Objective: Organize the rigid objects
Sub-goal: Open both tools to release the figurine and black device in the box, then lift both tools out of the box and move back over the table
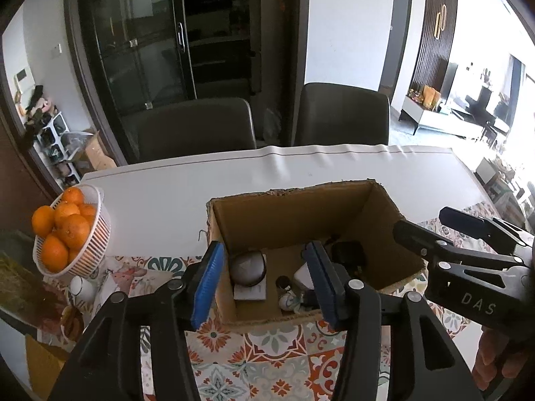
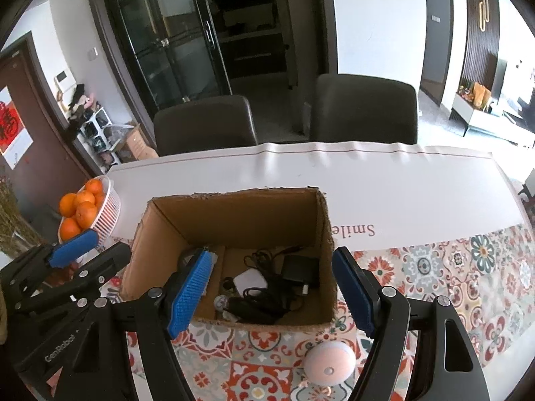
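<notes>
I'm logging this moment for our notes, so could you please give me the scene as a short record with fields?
surface: table with patterned cloth
container: open cardboard box
box contents: black adapter, cables, white block, small items
outside box: round pink item at its near side
far left: basket of oranges
left gripper: open, empty, over the box
right gripper: open, empty, over the box
</notes>
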{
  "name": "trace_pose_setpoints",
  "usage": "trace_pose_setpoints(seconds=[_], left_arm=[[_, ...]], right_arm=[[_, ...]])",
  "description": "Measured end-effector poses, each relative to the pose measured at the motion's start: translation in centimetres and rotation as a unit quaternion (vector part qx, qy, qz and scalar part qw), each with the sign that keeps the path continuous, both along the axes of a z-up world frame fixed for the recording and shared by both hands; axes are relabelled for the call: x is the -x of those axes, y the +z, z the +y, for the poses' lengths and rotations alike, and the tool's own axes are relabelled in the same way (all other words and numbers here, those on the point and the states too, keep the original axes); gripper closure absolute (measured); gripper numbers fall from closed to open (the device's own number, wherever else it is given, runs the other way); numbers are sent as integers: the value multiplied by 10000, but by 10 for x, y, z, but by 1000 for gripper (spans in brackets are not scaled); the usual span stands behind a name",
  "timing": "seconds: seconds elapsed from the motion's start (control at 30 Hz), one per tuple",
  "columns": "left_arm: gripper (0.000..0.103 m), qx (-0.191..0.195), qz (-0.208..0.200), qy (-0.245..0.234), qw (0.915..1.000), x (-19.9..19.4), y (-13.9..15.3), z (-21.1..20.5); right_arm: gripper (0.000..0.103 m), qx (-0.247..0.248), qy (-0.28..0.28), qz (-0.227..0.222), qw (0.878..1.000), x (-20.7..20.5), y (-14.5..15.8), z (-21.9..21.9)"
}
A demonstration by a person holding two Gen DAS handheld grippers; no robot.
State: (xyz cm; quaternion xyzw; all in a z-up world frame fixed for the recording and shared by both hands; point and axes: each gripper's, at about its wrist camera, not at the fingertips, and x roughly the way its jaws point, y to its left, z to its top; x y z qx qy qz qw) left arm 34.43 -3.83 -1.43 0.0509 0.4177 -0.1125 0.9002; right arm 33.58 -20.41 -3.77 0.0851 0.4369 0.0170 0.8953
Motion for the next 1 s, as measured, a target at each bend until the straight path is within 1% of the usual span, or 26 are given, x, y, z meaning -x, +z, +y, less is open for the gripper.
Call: trace_pose_setpoints(seconds=[0.13,0.27,0.37,0.5,0.7,0.77,0.87,1.0], left_arm=[[47,1,-103,109,9999,12,4,-1],[43,48,-160,103,9998,25,10,-5],[41,43,-297,102,9995,38,14,-7],[40,-6,-470,123,9988,54,18,-9],[38,48,-602,224,9979,77,19,-12],[37,63,-566,243,9981,83,16,-12],[37,113,-462,184,9987,91,9,-13],[37,110,-374,217,9990,101,0,-14]], right_arm=[[28,56,-12,-106,9999,13,5,-3],[28,24,-2,-220,9998,26,10,-7],[28,54,-6,-332,9994,39,14,-10],[28,135,16,-509,9986,54,19,-12],[27,157,124,-712,9973,78,21,-14],[27,171,142,-737,9970,83,20,-15],[27,167,165,-790,9966,91,17,-17],[27,187,185,-772,9967,99,9,-21]])
